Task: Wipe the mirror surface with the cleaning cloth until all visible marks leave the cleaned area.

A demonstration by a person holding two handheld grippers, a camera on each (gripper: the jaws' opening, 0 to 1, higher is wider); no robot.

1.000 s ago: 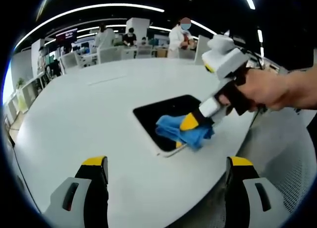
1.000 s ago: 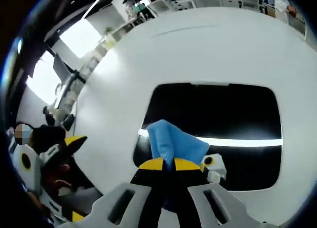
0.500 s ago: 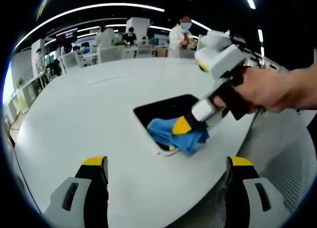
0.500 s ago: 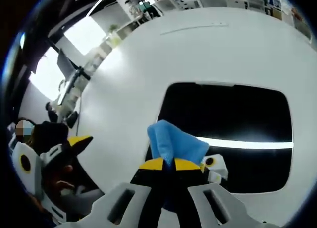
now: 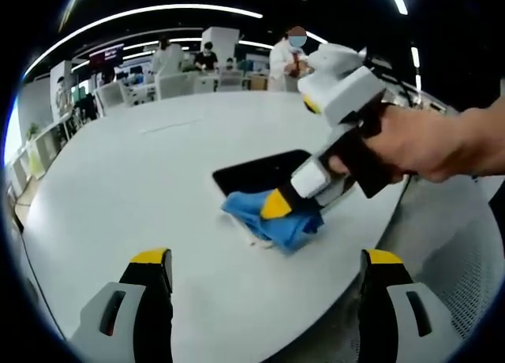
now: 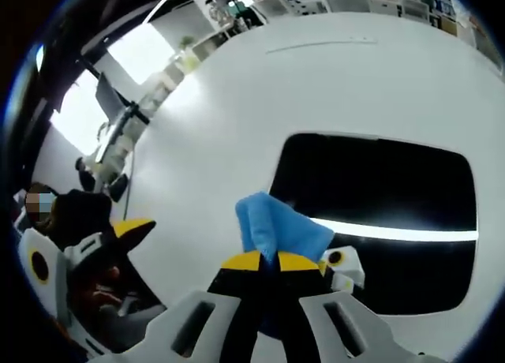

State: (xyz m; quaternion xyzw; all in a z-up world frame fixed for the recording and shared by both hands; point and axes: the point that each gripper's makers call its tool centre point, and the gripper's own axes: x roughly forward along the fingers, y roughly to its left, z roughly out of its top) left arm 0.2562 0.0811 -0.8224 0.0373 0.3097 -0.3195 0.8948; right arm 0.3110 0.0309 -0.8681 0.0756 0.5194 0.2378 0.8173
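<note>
A dark rectangular mirror (image 5: 260,172) (image 6: 379,197) lies flat on the white table (image 5: 142,189). A blue cleaning cloth (image 5: 268,217) (image 6: 272,225) rests at the mirror's near corner, partly over its edge onto the table. My right gripper (image 6: 268,260) is shut on the cloth; in the left gripper view it (image 5: 278,205) comes in from the right, held by a hand (image 5: 426,142), and presses the cloth down. My left gripper (image 5: 264,260) hangs open above the table's near side, with nothing between its yellow-tipped fingers (image 5: 150,260).
The white table (image 6: 237,118) is wide and round-edged, with its rim close on the right (image 5: 394,213). People and chairs (image 5: 197,71) stand beyond its far side. In the right gripper view the left gripper (image 6: 95,248) shows at the lower left.
The right gripper has dragged the cloth across the mirror toward its near-left corner, and the cloth now overlaps the mirror's edge. The left gripper has stayed put.
</note>
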